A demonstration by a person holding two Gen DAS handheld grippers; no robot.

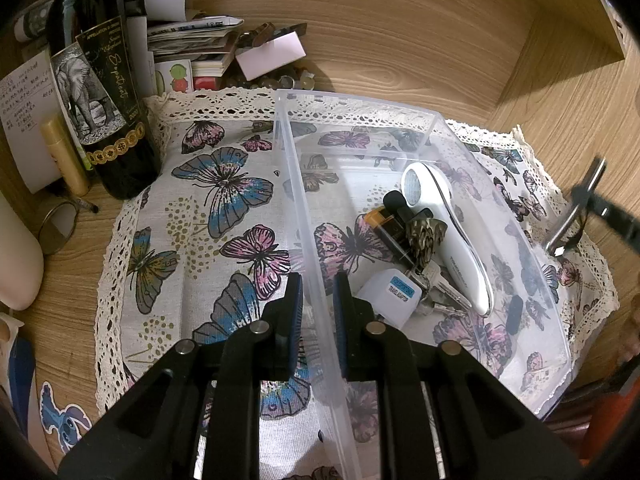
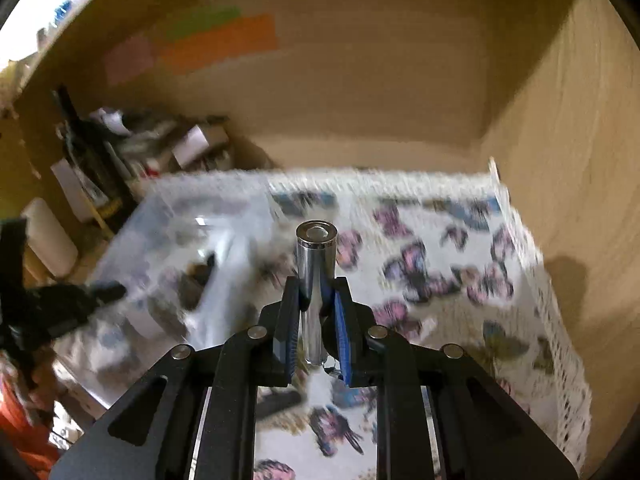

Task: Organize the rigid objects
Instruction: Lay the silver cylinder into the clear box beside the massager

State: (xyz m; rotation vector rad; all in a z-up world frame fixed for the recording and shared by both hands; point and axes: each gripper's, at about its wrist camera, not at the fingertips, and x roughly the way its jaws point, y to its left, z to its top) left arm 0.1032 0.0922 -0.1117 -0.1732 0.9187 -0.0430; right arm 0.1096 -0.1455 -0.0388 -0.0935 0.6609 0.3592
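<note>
A clear plastic bin [image 1: 296,184] sits on a butterfly-print cloth [image 1: 208,208]. Inside lie a white handheld device [image 1: 452,232], a battery [image 1: 390,226], keys [image 1: 436,284], a patterned clip [image 1: 422,234] and a white adapter [image 1: 390,296]. My left gripper [image 1: 318,292] is shut on the bin's left wall. My right gripper [image 2: 316,294] is shut on a shiny metal cylinder [image 2: 314,264], held upright above the cloth to the right of the bin [image 2: 192,240]; this view is motion-blurred. The right gripper also shows at the far right of the left wrist view [image 1: 576,216].
A dark wine bottle [image 1: 104,92], a gold tube [image 1: 66,156], a round mirror [image 1: 60,226], stacked papers and boxes [image 1: 192,44] crowd the back left. Wooden walls [image 1: 560,40] enclose the back and right. Another dark item [image 2: 280,400] lies on the cloth below the right gripper.
</note>
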